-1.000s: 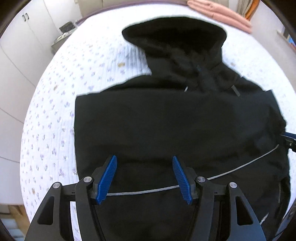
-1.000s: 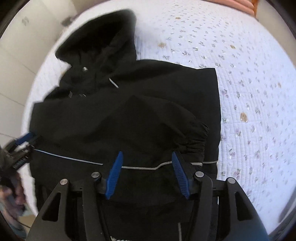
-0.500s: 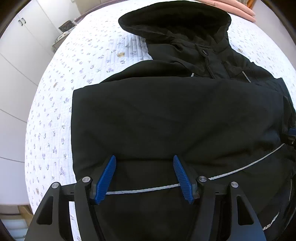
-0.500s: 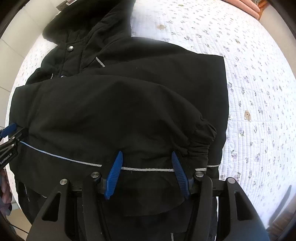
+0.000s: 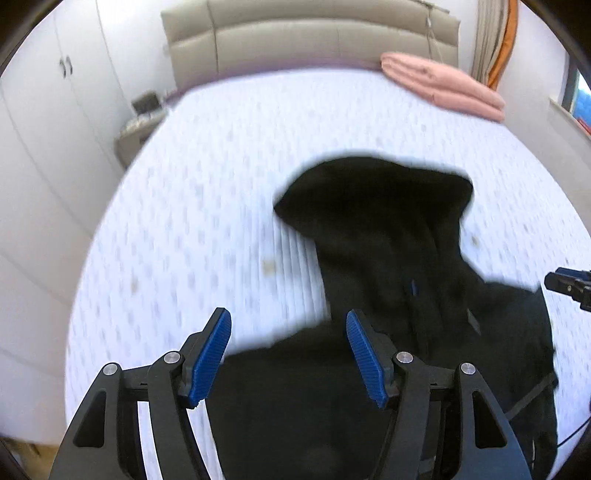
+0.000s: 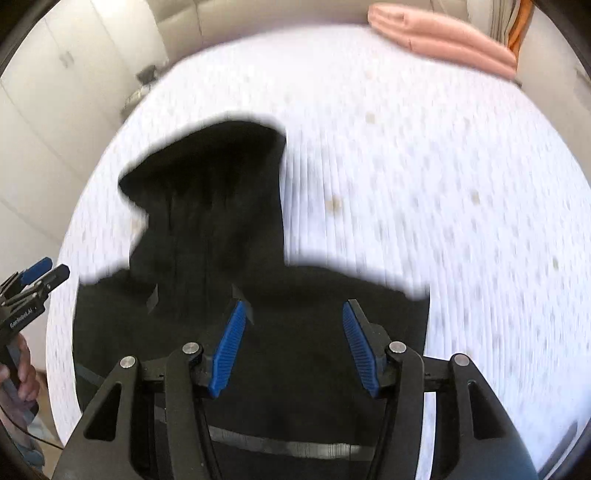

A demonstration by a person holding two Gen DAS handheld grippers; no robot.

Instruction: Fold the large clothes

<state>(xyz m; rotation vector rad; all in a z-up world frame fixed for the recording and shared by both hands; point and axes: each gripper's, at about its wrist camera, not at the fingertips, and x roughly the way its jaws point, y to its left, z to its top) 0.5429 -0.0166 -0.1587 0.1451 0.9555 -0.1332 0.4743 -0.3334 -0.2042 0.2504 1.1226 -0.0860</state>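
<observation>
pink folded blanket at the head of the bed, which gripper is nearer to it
Right, narrowly. The pink folded blanket lies far ahead on the bed's right side; the right gripper is over the jacket's right half, the left gripper further left.

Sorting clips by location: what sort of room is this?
Likely a bedroom: a white floral quilted bed with a beige padded headboard, white wardrobe doors, and a black hooded jacket on it.

One marking shows: white lettering along the black body of the left tool (image 6: 31, 282), seen at the left edge of the right wrist view. It is small and blurred; it looks like "GenRobot.AI", though the letters cannot be made out with certainty. Nothing else carries readable text.
</observation>
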